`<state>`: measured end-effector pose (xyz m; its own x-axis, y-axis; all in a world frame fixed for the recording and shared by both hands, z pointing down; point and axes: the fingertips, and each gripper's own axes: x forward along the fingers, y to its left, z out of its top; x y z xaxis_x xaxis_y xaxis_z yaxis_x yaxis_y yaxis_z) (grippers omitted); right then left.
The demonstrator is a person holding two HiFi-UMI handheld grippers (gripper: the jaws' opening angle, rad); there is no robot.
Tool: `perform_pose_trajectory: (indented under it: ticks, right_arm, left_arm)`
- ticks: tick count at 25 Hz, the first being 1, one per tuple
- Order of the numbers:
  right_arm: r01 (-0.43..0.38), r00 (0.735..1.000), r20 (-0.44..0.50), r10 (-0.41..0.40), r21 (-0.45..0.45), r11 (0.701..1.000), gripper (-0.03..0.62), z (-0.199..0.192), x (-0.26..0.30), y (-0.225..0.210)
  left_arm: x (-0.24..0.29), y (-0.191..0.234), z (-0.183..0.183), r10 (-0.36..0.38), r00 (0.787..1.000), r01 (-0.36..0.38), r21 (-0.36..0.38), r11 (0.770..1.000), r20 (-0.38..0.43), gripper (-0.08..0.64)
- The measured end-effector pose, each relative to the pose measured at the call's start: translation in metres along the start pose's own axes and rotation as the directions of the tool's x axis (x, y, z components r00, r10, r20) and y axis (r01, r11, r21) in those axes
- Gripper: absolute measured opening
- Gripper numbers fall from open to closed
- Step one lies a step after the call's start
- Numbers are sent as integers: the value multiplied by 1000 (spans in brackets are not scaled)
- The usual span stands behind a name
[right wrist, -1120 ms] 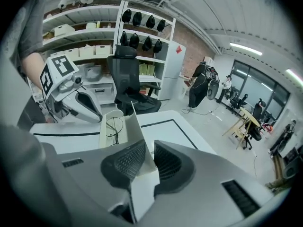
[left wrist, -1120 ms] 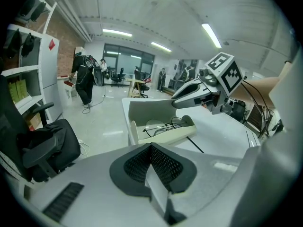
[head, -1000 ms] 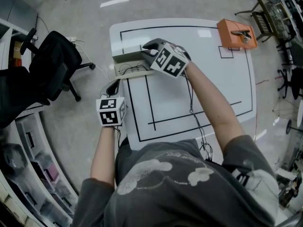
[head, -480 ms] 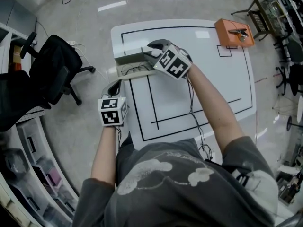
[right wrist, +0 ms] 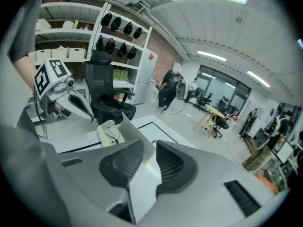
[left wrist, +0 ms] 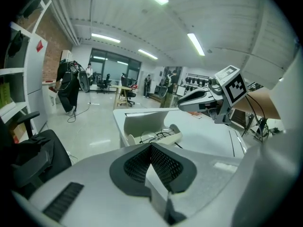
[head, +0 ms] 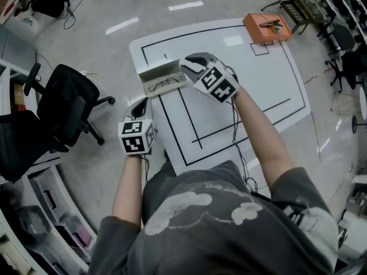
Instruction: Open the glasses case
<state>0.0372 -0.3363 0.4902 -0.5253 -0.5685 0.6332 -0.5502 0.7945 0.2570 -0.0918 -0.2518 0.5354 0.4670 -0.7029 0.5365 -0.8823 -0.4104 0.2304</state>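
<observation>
The pale glasses case [head: 162, 78] lies open at the table's far left edge, lid upright, dark-framed glasses [left wrist: 158, 135] inside. My right gripper [head: 193, 62] hovers just right of the lid's end, apart from it. Its jaws are closing, a narrow gap still between the pads and nothing in it; in the right gripper view the case [right wrist: 111, 134] lies beyond my right gripper [right wrist: 146, 148]. My left gripper [head: 139, 103] hangs off the table's left edge, short of the case [left wrist: 151, 129]. In its own view my left gripper [left wrist: 151, 148] is shut on nothing.
The white table [head: 252, 96] carries black taped lines. An orange box [head: 265, 26] with a metal tool on it sits at the far right corner. A black office chair [head: 63, 105] stands on the floor to the left, shelving [head: 34, 222] behind it.
The right gripper has let go of the lid's right end and lifted up and away from it. The left gripper has risen a little. The case stays open.
</observation>
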Motion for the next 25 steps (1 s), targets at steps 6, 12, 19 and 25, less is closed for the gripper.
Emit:
perform_pose_trajectory:
  ticks: [6, 12, 19, 25]
  right_arm:
    - [185, 978, 55, -199, 192, 964, 2, -4, -42, 2]
    - [182, 966, 104, -237, 377, 908, 0, -11, -66, 17]
    - [180, 963, 110, -247, 421, 889, 0, -25, -95, 39]
    - [166, 965, 113, -239, 444, 881, 0, -45, -126, 72]
  left_arm:
    - [-14, -1, 7, -53, 998, 52, 57, 997, 24, -2]
    - [-23, -6, 13, -66, 996, 63, 50, 997, 56, -2]
    - [-31, -43, 12, -105, 994, 101, 91, 991, 43, -3]
    - [-52, -82, 2, -124, 991, 118, 120, 986, 43, -2]
